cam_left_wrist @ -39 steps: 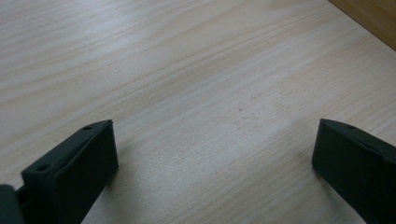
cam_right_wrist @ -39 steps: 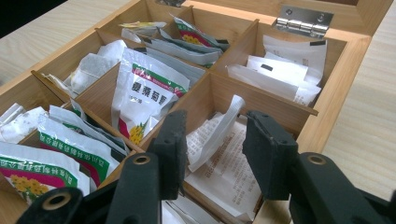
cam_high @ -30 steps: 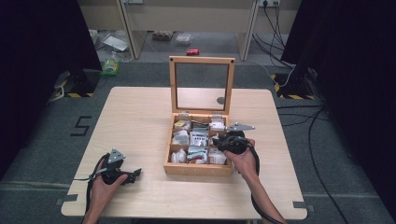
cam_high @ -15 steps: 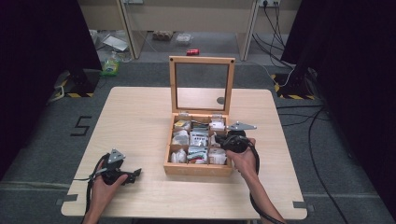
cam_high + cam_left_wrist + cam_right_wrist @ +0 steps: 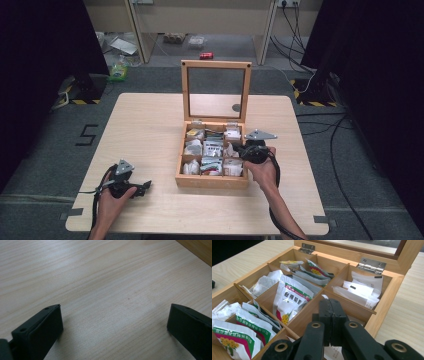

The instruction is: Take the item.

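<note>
Desk: pale wooden desk (image 5: pixel 150 125) stood on grey carpet, bearing an open wooden box (image 5: pixel 212 181).
Box: lid upright, compartments packed with sachets (image 5: pixel 289 301), labels legible in the right gripper view.
Right tool (image 5: pixel 331 315): jaws had just been closing and met, clenched over a near compartment; whether a sachet was pinched, unclear.
Left tool (image 5: pixel 113 325): released, jaws spread wide above bare desk, well apart from the box.

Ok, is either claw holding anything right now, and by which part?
Left claw is open, holding nothing. Right claw has just been closing inside the wooden box; whether its jaws pinch a sachet cannot be told.
</note>
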The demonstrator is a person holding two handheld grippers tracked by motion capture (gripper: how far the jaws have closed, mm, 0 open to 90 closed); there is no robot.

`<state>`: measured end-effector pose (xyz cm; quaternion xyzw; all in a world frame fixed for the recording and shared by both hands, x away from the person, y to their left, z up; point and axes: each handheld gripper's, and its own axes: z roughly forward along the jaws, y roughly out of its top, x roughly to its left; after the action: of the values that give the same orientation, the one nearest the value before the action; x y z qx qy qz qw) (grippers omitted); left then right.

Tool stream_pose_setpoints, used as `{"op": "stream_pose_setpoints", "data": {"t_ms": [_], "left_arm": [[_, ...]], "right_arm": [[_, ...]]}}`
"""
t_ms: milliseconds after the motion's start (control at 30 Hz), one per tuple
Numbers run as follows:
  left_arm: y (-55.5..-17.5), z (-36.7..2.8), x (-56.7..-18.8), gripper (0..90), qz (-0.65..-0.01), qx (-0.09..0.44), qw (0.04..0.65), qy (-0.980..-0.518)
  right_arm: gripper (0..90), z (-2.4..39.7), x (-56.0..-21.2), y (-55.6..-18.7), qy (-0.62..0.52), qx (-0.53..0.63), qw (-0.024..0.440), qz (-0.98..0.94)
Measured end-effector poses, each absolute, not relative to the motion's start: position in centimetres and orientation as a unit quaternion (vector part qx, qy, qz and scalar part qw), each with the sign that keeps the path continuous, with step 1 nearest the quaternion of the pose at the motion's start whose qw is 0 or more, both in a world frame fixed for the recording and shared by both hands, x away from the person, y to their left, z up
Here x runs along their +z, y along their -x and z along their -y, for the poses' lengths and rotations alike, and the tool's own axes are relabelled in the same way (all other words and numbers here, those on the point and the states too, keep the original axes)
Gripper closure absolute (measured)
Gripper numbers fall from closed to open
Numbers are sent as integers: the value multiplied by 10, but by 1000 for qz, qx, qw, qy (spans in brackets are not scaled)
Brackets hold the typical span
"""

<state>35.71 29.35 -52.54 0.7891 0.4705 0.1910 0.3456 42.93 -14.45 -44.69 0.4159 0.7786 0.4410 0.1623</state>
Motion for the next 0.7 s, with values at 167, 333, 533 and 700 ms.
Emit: {"op": "stream_pose_setpoints", "data": {"t_ms": [167, 333, 533, 700], "left_arm": [[-357, -293, -525, 0, -471, 191, 346, -789], [-357, -293, -525, 0, -471, 191, 346, -789], [-357, -293, -525, 0, -470, 191, 346, -789], [-357, -293, -525, 0, -471, 191, 346, -789]], "right_arm": [[864, 146, -448, -430, -426, 442, 159, -773], [795, 142, -458, -433, -434, 432, 144, -777], [788, 135, -460, -433, -431, 425, 139, -784], [834, 133, -460, -432, -419, 420, 146, -792]]}}
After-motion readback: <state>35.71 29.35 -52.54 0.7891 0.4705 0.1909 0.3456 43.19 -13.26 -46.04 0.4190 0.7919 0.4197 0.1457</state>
